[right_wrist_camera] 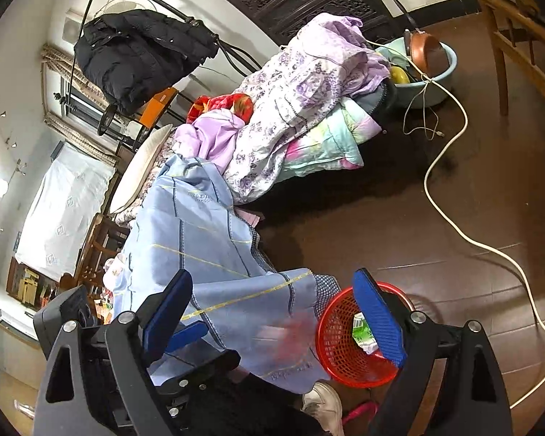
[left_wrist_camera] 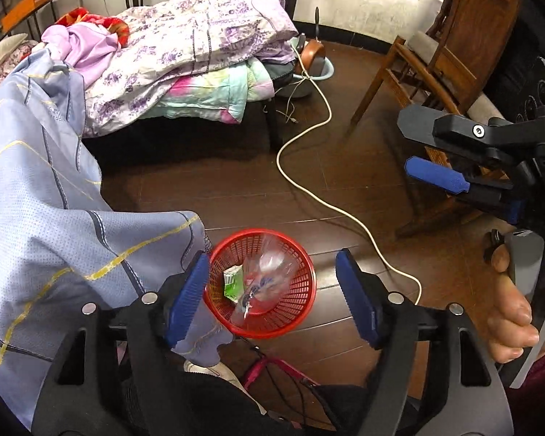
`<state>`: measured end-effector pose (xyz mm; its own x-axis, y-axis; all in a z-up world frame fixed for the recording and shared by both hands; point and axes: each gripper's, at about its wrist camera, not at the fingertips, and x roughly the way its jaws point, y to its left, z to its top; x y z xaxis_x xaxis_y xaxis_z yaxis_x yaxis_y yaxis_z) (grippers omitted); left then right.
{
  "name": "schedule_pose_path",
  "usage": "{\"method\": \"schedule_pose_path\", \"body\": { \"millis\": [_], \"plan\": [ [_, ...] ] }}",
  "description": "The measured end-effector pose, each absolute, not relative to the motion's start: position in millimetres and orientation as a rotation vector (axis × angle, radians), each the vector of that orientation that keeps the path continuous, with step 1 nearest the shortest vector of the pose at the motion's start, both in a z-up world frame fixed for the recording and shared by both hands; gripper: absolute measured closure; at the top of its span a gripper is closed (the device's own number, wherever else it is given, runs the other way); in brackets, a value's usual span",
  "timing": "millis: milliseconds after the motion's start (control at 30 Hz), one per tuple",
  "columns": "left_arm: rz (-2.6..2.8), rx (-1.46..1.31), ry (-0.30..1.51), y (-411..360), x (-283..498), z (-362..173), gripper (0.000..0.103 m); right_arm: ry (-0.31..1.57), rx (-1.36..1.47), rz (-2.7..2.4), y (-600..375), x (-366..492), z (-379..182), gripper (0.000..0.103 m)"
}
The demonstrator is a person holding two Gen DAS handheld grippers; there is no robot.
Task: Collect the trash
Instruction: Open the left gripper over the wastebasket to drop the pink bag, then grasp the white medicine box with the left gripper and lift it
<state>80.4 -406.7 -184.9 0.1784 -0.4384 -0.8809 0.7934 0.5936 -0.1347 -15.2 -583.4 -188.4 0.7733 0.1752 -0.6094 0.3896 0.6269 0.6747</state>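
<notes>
A red mesh basket [left_wrist_camera: 301, 283] stands on the dark wooden floor. A clear plastic bag [left_wrist_camera: 269, 276] and a green wrapper [left_wrist_camera: 232, 285] lie in it. My left gripper [left_wrist_camera: 272, 294] is open and empty, high above the basket. My right gripper [left_wrist_camera: 403, 147] shows at the right of the left wrist view, open and empty. In the right wrist view the right gripper [right_wrist_camera: 276, 323] is open over the basket [right_wrist_camera: 336, 341], with the green wrapper [right_wrist_camera: 361, 332] inside and a blurred clear bag [right_wrist_camera: 290, 338] at the basket's left rim.
A blue checked sheet [left_wrist_camera: 54, 218] hangs off the bed next to the basket. Piled quilts [left_wrist_camera: 185, 51] lie on the bed. A white cable [left_wrist_camera: 309, 181] runs across the floor. A wooden chair [left_wrist_camera: 436, 58] stands at the right. A blue basin [right_wrist_camera: 432, 72] sits at the back.
</notes>
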Motion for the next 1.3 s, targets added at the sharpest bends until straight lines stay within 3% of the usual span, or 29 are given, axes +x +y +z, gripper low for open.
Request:
{"method": "schedule_pose_path", "body": {
  "millis": [333, 800, 1300],
  "plan": [
    [-0.837, 0.347, 1.010, -379.5, 86.6, -157.6, 0.027, 0.691, 0.859, -0.132, -573.3, -14.5, -173.4, 0.014],
    [-0.759, 0.222, 0.896, -313.5, 83.0, -109.9, 0.022, 0.689, 0.619, -0.104, -502.8, -4.1, -110.4, 0.010],
    [-0.500, 0.061, 0.843, -188.8, 107.8, -102.4, 0.014, 0.743, 0.376, -0.020, -394.6, 15.4, -84.5, 0.007]
  ]
}}
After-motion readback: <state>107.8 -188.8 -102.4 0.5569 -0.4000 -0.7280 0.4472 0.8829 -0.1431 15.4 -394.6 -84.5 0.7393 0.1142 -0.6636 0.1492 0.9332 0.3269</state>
